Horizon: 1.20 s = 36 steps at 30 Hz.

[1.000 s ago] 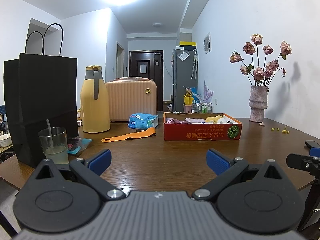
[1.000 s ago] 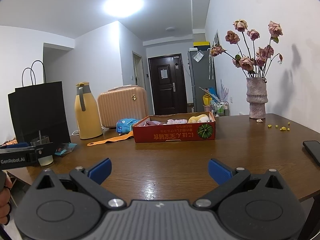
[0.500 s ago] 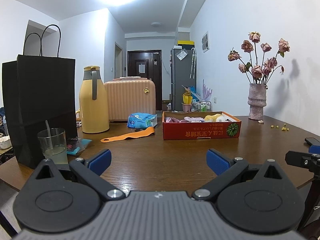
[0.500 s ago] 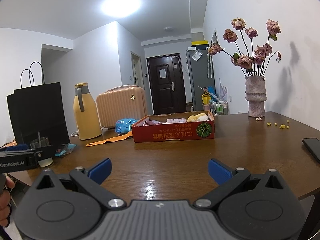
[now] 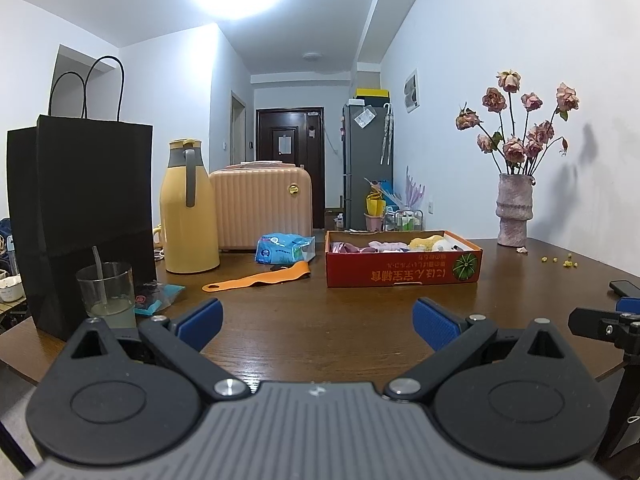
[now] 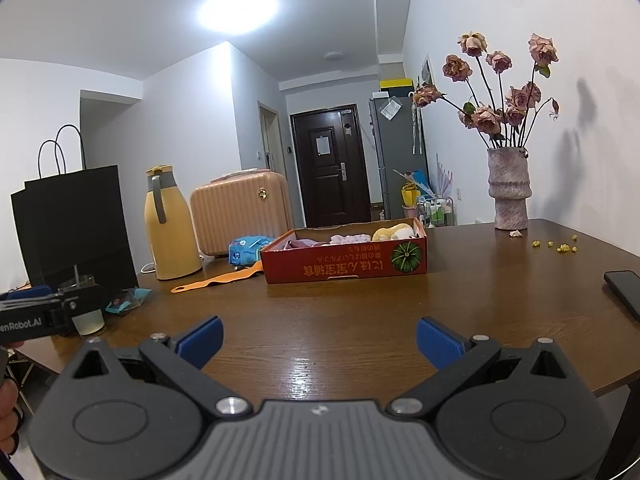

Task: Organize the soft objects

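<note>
While both tongs, left [image 5: 316, 318] and right [image 6: 318, 338], hung apart and empty over the table [image 5: 320, 320], soft items [image 5: 384, 245] lay in the far red box [image 5: 402, 274]; stage undeterminable.

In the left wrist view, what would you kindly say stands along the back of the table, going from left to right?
Black paper bag → yellow thermos jug → peach suitcase → red cardboard box → vase of dried roses.

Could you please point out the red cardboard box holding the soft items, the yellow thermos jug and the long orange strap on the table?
Red cardboard box [image 6: 344, 265]: right wrist view, on its printed front wall.
Yellow thermos jug [image 5: 188, 236]: left wrist view, on its body.
Long orange strap [image 5: 260, 279]: left wrist view, mid-length.
</note>
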Each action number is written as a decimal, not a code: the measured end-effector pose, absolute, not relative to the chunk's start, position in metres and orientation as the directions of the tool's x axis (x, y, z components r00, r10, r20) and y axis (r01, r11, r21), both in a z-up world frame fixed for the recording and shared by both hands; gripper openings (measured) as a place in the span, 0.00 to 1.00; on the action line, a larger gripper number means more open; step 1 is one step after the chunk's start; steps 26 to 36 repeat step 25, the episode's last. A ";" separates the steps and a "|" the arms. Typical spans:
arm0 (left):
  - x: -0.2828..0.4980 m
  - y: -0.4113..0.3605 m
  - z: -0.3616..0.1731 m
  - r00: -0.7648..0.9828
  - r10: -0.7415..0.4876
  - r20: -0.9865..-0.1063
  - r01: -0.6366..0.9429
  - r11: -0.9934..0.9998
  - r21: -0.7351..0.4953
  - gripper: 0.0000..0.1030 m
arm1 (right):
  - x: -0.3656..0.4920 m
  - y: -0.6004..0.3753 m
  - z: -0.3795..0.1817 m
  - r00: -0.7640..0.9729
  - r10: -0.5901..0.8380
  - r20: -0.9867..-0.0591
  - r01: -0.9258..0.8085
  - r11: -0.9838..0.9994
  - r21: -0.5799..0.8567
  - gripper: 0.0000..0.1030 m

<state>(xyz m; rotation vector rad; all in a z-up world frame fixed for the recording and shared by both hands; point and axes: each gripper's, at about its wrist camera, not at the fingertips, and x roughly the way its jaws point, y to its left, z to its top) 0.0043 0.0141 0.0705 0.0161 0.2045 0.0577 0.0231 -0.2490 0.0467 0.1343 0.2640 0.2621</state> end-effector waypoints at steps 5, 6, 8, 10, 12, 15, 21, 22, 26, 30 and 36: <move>0.004 0.014 0.071 0.978 0.059 -0.203 -0.056 0.998 0.021 1.00 | 0.023 -0.249 0.047 0.933 0.271 -0.238 -0.235 0.957 0.168 1.00; 0.004 0.014 0.071 0.978 0.059 -0.202 -0.056 0.998 0.021 1.00 | 0.023 -0.249 0.047 0.932 0.271 -0.239 -0.235 0.957 0.167 1.00; 0.004 0.014 0.071 0.978 0.060 -0.202 -0.057 0.998 0.021 1.00 | 0.023 -0.249 0.047 0.933 0.271 -0.238 -0.235 0.957 0.168 1.00; 0.004 0.014 0.071 0.978 0.060 -0.202 -0.057 0.998 0.021 1.00 | 0.023 -0.249 0.047 0.933 0.270 -0.237 -0.234 0.958 0.168 1.00; 0.004 0.014 0.071 0.978 0.060 -0.202 -0.056 0.998 0.022 1.00 | 0.023 -0.249 0.047 0.934 0.269 -0.236 -0.234 0.958 0.168 1.00; 0.004 0.014 0.071 0.978 0.059 -0.202 -0.056 0.998 0.022 1.00 | 0.023 -0.249 0.048 0.933 0.270 -0.236 -0.234 0.958 0.167 1.00; 0.004 0.014 0.071 0.978 0.059 -0.200 -0.056 0.998 0.021 1.00 | 0.024 -0.249 0.048 0.933 0.267 -0.242 -0.231 0.958 0.169 1.00; 0.004 0.014 0.072 0.978 0.061 -0.200 -0.057 0.998 0.022 1.00 | 0.024 -0.249 0.048 0.932 0.268 -0.244 -0.231 0.958 0.170 1.00; 0.004 0.014 0.072 0.978 0.067 -0.198 -0.064 0.998 0.022 1.00 | 0.025 -0.249 0.048 0.932 0.268 -0.243 -0.231 0.958 0.170 1.00; 0.004 0.014 0.072 0.978 0.067 -0.198 -0.064 0.998 0.022 1.00 | 0.025 -0.249 0.048 0.932 0.268 -0.243 -0.231 0.958 0.170 1.00; 0.004 0.014 0.072 0.978 0.067 -0.198 -0.064 0.998 0.022 1.00 | 0.025 -0.249 0.048 0.932 0.268 -0.243 -0.231 0.958 0.170 1.00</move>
